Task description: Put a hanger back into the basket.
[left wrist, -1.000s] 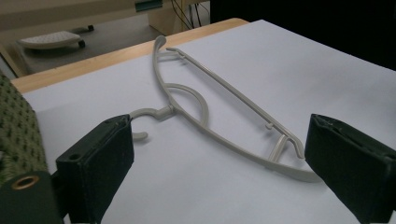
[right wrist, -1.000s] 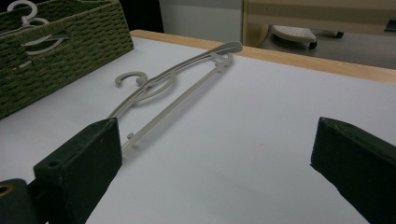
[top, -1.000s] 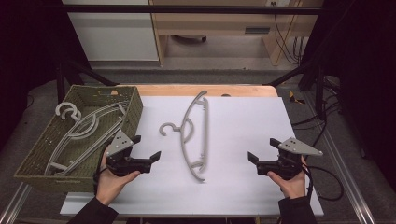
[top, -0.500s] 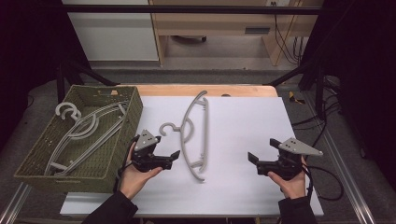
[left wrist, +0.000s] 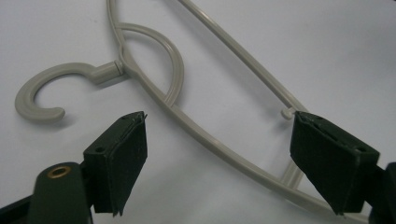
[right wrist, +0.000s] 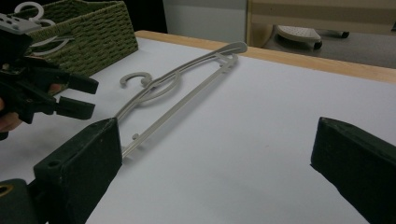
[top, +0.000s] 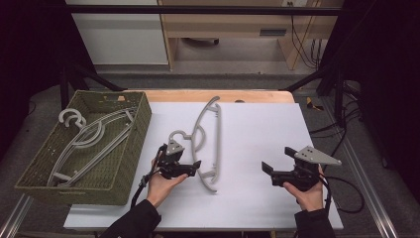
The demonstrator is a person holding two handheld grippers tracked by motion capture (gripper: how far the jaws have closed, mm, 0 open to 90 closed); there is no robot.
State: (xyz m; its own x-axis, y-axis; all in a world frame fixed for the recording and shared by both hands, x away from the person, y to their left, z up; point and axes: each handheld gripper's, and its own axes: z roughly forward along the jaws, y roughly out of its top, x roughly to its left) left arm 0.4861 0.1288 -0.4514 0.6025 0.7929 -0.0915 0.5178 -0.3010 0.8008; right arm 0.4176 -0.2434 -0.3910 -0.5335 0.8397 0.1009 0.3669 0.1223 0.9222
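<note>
A light grey plastic hanger (top: 218,139) lies flat on the white table, its hook (top: 176,135) pointing left. My left gripper (top: 194,167) is open and hovers just left of the hanger's near end. In the left gripper view its jaws (left wrist: 219,116) stand wide apart above the hanger's curved arm (left wrist: 205,135), holding nothing. My right gripper (top: 275,159) rests at the right of the table, open and empty, well away from the hanger. The right gripper view shows the hanger (right wrist: 187,97) ahead between its jaws (right wrist: 218,123), with the left gripper (right wrist: 91,99) beyond.
A green woven basket (top: 141,124) stands at the table's left edge with more grey hangers (top: 94,136) inside. A wooden strip (top: 257,95) runs along the far edge of the table. Cables trail off at the right (top: 346,198).
My left gripper has moved right, from beside the basket to the hanger's near end. The right gripper and the hanger have stayed still.
</note>
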